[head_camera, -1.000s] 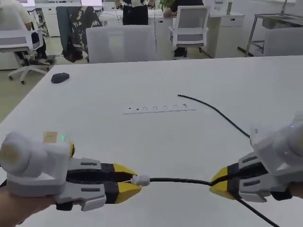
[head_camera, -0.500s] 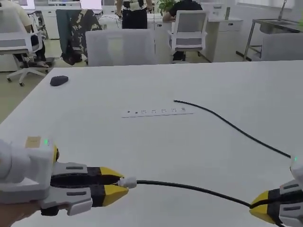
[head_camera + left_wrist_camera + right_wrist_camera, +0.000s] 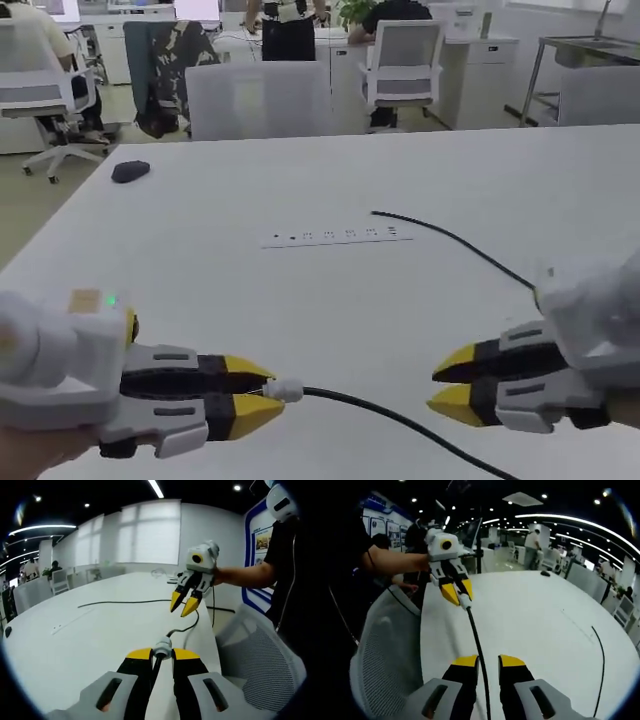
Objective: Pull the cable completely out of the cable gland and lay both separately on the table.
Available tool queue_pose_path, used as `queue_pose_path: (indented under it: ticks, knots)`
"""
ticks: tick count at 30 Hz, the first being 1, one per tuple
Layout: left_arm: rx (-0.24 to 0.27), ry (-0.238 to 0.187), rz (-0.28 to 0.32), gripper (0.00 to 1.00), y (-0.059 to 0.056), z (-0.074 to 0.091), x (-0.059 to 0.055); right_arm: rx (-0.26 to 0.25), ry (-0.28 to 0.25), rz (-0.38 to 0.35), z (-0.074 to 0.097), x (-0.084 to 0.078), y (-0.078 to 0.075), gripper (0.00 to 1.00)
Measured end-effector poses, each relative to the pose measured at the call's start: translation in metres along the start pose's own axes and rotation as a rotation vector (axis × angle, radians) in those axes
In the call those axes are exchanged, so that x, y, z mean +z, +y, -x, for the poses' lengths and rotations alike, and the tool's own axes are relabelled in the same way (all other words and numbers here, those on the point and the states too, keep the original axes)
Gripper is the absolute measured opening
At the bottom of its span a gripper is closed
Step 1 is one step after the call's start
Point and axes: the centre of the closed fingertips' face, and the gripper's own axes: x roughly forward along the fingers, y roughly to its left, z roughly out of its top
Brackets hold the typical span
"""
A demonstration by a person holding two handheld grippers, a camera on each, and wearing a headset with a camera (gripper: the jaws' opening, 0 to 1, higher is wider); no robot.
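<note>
Clamping cable gland [image 3: 162, 646], left gripper [image 3: 270, 390] near table [image 3: 300, 300] edge.

A smooth, matt white table [image 3: 330, 300] bears a black cable [image 3: 400, 420] in a faintly glossy, rubbery sheath, with a white plastic cable gland [image 3: 288, 389]. The left gripper [image 3: 272, 389] and right gripper [image 3: 433, 390] have matt grey plastic shells and yellow tips.

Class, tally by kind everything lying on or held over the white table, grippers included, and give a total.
cable: 1
cable gland: 1
power strip: 1
mouse: 1
grippers: 2, the left gripper and the right gripper
Total: 6
</note>
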Motion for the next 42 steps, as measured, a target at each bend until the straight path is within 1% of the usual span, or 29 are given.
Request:
queue_pose_path:
  ticks: [1,3,4,6,9,12,13,14,15,17,18,20,22,23,25,27,31,34,36,39,40,42]
  knots:
    - [-0.005,0.000,0.000,0.14,-0.001,0.000,0.000,0.016,0.009,0.029,-0.005,0.005,0.005,0.10]
    - [-0.008,-0.003,-0.006,0.14,-0.003,-0.001,0.001,0.027,0.031,0.110,-0.017,0.016,0.011,0.09]
    - [-0.010,-0.006,-0.005,0.14,-0.004,-0.002,0.002,0.038,0.035,0.130,-0.022,0.019,0.013,0.09]
    - [-0.012,-0.011,-0.018,0.14,-0.005,-0.002,0.004,0.058,0.043,0.138,-0.032,0.022,0.016,0.06]
    - [-0.019,-0.019,-0.020,0.14,-0.008,-0.001,0.007,0.071,0.082,0.178,-0.043,0.019,0.016,0.06]
    - [-0.033,-0.032,-0.030,0.14,-0.014,0.001,0.013,0.101,0.081,0.177,-0.048,0.020,0.022,0.07]
    - [-0.033,-0.032,-0.033,0.14,-0.014,0.001,0.013,0.108,0.085,0.177,-0.048,0.020,0.023,0.05]
    - [-0.033,-0.030,-0.036,0.14,-0.015,0.002,0.013,0.105,0.091,0.201,-0.049,0.019,0.024,0.01]
    - [-0.034,-0.027,-0.040,0.14,-0.015,0.002,0.012,0.102,0.090,0.219,-0.049,0.019,0.024,0.00]
    - [-0.038,-0.023,-0.041,0.14,-0.016,0.002,0.010,0.111,0.089,0.201,-0.048,0.018,0.025,0.00]
    - [-0.039,-0.024,-0.043,0.14,-0.017,0.002,0.010,0.110,0.086,0.203,-0.046,0.017,0.026,0.00]
    - [-0.024,-0.012,-0.057,0.14,-0.014,0.004,0.007,0.090,0.104,0.204,-0.043,0.011,0.021,0.00]
    - [-0.015,-0.019,-0.050,0.14,-0.012,0.008,0.006,0.076,0.106,0.194,-0.037,0.006,0.017,0.00]
    - [-0.004,-0.029,-0.043,0.14,-0.010,0.012,0.006,0.060,0.105,0.162,-0.031,0.002,0.013,0.00]
    - [0.014,-0.040,-0.035,0.14,-0.006,0.017,0.004,0.030,0.114,0.138,-0.021,-0.008,0.004,0.00]
    - [0.025,-0.038,-0.030,0.14,-0.003,0.021,0.001,0.002,0.123,0.119,-0.011,-0.019,-0.004,0.00]
    - [0.042,-0.043,-0.029,0.14,0.001,0.026,0.000,-0.016,0.129,0.070,0.002,-0.037,-0.012,0.00]
    - [0.055,-0.037,-0.025,0.14,0.003,0.028,-0.001,-0.040,0.164,0.057,0.007,-0.052,-0.019,0.00]
    - [0.057,-0.039,-0.011,0.14,0.004,0.030,-0.002,-0.047,0.168,0.047,0.008,-0.059,-0.021,0.00]
    - [0.065,-0.035,-0.008,0.14,0.006,0.032,-0.004,-0.052,0.177,0.023,0.008,-0.067,-0.022,0.00]
    - [0.066,-0.037,-0.007,0.14,0.006,0.032,-0.004,-0.055,0.192,0.013,0.007,-0.072,-0.023,0.00]
    - [0.063,-0.036,-0.006,0.14,0.005,0.031,-0.004,-0.050,0.193,0.005,0.004,-0.075,-0.021,0.00]
